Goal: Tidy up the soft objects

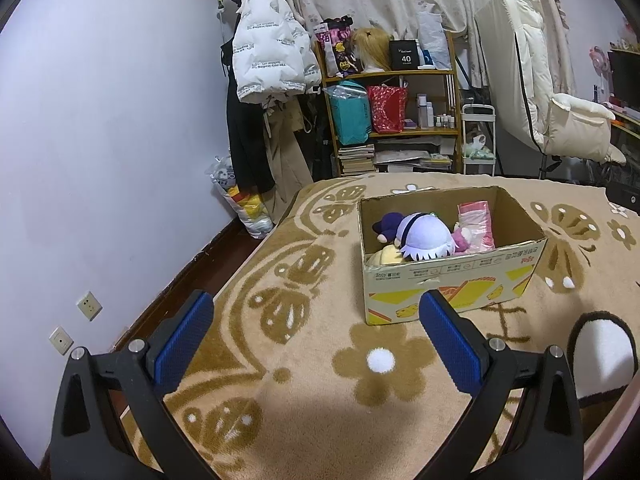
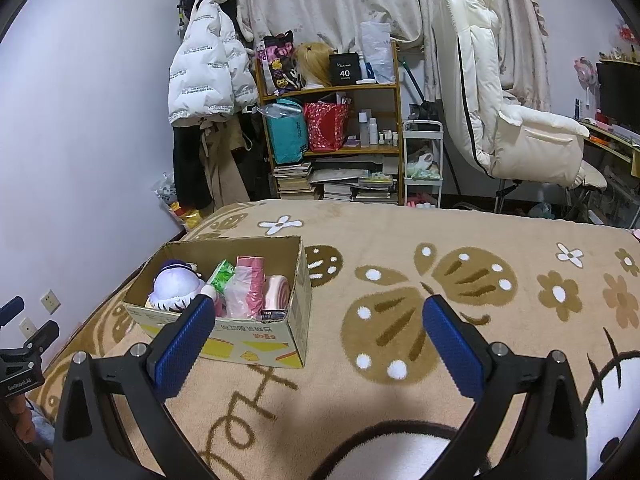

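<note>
Nearest me, my left claw (image 1: 316, 336) hangs with its blue pads spread wide and nothing between them, over the tan flower-patterned blanket (image 1: 304, 420) on the bed. My right claw (image 2: 318, 340) is the same: parted, empty, above a brown butterfly print. I judge both are held apart because no soft thing lies loose on the blanket within view.

Further out, at about one o'clock from my left claw and eleven o'clock from my right, sits the cardboard box (image 2: 256, 344), open at the top so things can be dropped straight in. It holds the purple-haired plush doll (image 1: 424, 236) at its left end, a green packet (image 2: 222, 276), pink bagged bundles (image 2: 248, 292) and a pink roll (image 2: 277, 290), packed side by side.

Far off at twelve o'clock stands the wooden shelf (image 1: 392, 74) beside a white puffer jacket (image 1: 272, 56).
</note>
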`<state>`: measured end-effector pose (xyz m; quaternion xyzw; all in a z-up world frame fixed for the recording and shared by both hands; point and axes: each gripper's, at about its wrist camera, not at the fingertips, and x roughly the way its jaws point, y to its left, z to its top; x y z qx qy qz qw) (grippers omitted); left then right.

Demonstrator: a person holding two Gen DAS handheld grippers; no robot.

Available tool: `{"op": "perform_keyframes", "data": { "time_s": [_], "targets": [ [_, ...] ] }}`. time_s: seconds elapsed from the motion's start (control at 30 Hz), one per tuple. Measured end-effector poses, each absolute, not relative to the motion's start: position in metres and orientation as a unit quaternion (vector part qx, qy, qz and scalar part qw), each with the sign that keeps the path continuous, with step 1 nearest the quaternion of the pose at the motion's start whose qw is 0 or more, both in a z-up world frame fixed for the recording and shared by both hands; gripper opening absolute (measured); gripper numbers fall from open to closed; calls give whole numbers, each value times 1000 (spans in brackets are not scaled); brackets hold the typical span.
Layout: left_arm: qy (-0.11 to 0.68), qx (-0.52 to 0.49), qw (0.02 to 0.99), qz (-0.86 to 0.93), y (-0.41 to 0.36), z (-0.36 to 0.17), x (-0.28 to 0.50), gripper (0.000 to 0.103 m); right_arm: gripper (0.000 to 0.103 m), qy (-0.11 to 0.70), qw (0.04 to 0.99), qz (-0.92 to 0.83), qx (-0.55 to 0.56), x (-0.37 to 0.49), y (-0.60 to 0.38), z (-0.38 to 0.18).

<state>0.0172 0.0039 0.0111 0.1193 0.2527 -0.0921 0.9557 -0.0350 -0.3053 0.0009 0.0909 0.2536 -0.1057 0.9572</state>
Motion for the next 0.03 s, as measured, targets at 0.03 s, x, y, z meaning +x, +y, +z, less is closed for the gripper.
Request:
{"op": "perform_keyframes", "data": {
  "time_s": [0.03],
  "targets": [
    [253,119,956,-92,4,11,17,102,103,253,957,-106,90,-35,-306,1]
  ]
}}
